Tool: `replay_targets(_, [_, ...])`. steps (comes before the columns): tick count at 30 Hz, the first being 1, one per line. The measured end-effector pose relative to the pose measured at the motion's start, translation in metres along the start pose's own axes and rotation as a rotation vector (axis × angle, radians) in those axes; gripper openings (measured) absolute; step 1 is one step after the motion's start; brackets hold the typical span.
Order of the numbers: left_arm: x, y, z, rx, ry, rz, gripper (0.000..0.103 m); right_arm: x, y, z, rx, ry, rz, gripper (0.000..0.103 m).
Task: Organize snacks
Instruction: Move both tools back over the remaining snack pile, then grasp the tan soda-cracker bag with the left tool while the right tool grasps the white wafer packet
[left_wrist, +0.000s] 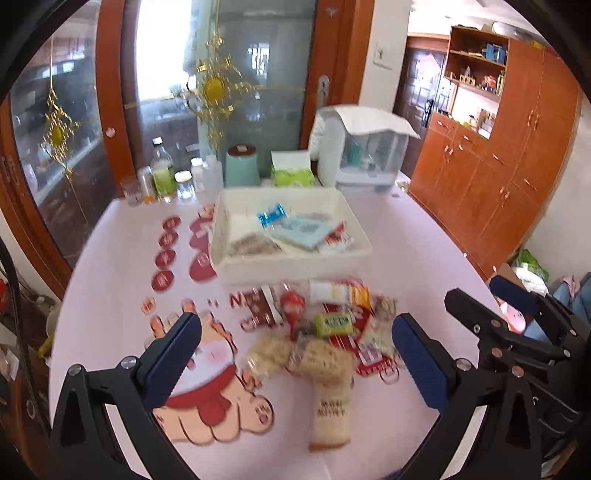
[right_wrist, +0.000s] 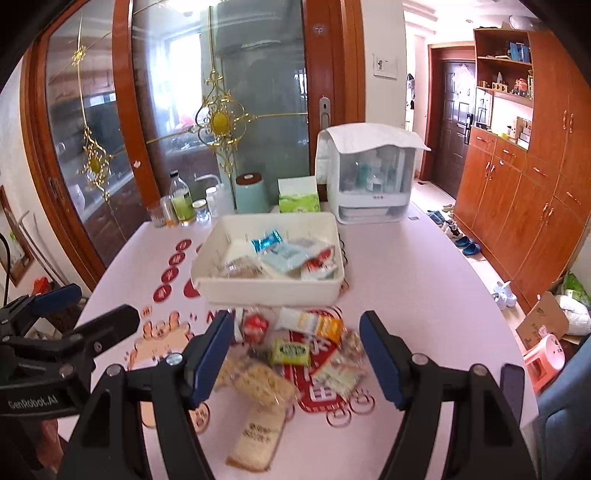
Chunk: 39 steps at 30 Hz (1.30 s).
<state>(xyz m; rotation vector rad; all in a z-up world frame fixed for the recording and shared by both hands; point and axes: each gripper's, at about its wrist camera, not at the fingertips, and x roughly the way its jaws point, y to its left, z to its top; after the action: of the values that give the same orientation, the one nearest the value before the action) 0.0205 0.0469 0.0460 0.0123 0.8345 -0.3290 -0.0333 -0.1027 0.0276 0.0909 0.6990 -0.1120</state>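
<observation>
Before me the pink desk carries a white bin of packets, with loose snack packets heaped just in front of it. Bottles and jars, a mint canister, a tissue box and a white cabinet line its far edge.

At the far edge of the pink table a mint green canister with a brown lid stands beside a green tissue box. Right of them is a white cabinet with a clear front, covered by a white cloth. On the far left stand a bottle of green liquid and small glass jars. Behind is a glass sliding door with gold ornaments. On the right are wooden cupboards, with shoes on the floor.
</observation>
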Motion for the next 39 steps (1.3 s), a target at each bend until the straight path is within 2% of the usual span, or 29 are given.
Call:
replay_targets(10, [0.037,-0.016,-0.046,0.007,0.101,-0.024,0.103,0.025,-0.023,-0.046,-0.018,0.053,0.005,0.071])
replay_targets(13, [0.052,-0.019,-0.055,0.002,0.118,-0.012,0.103,0.043,-0.033,-0.057,-0.044,0.078,0.028,0.071])
replay_targets(17, [0.086,-0.027,-0.073,-0.026,0.18,-0.051,0.103,0.075,-0.05,-0.074,-0.1,0.144,0.043,0.071])
replay_targets(26, [0.166,-0.039,-0.127,-0.069,0.349,0.013,0.102,0.14,-0.089,-0.108,-0.159,0.229,0.075,0.071])
replay_targets(33, [0.185,-0.035,-0.149,-0.112,0.391,0.084,0.102,0.172,-0.104,-0.123,-0.198,0.246,0.14,0.071])
replay_targets(39, [0.192,-0.03,-0.162,-0.156,0.409,0.103,0.102,0.191,-0.097,-0.125,-0.263,0.245,0.188,0.071])
